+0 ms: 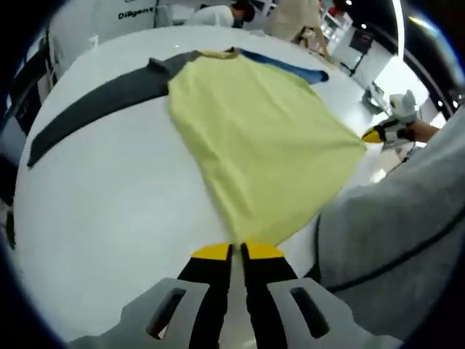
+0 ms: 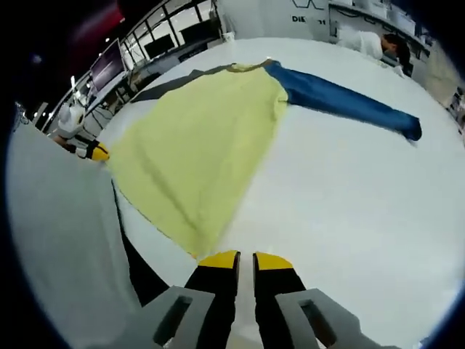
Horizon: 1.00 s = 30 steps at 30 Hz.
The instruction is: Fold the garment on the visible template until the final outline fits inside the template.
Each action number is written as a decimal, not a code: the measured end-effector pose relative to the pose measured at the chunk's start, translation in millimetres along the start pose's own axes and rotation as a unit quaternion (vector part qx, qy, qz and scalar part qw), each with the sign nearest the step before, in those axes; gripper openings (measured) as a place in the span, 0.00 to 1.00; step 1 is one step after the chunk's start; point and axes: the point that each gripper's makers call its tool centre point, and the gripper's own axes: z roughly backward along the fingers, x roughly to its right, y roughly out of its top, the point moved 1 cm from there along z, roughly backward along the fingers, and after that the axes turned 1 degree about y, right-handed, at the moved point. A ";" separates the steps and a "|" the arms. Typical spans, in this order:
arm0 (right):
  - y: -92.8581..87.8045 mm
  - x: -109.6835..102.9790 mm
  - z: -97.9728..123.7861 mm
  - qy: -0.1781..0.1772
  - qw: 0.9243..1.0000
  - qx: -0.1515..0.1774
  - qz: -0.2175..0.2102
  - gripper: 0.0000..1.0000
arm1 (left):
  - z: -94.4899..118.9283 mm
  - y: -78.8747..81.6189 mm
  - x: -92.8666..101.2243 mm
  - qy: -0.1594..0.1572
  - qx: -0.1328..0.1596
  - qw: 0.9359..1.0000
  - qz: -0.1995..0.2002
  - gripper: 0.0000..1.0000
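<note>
A yellow garment [image 1: 254, 138] lies spread flat on the white table [image 1: 109, 211], with one dark grey sleeve [image 1: 94, 102] and one blue sleeve [image 1: 290, 67]. My left gripper [image 1: 237, 251] has its jaws pressed together on the near corner of the hem. In the right gripper view the same garment [image 2: 196, 138] stretches away, its blue sleeve [image 2: 349, 102] running off to the right. My right gripper [image 2: 246, 259] is shut at the hem's other corner, the fabric meeting its left fingertip [image 2: 220, 259]. Each gripper appears in the other's view, the right gripper [image 1: 378, 133] and the left gripper [image 2: 93, 150], both at a hem corner.
The person's grey sleeve [image 1: 392, 233] hangs between the two grippers, also as a grey sleeve [image 2: 58, 240] in the right gripper view. Bare white table [image 2: 349, 218] surrounds the garment. Desks, screens and people stand beyond the table's far edge.
</note>
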 end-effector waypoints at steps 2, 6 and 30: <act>14.4 15.2 6.8 -0.007 1.000 0.016 -0.010 0.03 | 2.1 0.7 -1.6 0.005 0.003 1.000 0.004 0.08; 37.4 47.2 15.4 -0.039 0.999 0.027 0.018 0.04 | 2.9 8.5 -2.2 0.019 0.025 0.999 0.005 0.07; 137.4 190.8 35.3 -0.138 0.988 0.075 0.004 0.12 | 5.0 76.2 6.8 0.038 0.137 0.990 -0.022 0.51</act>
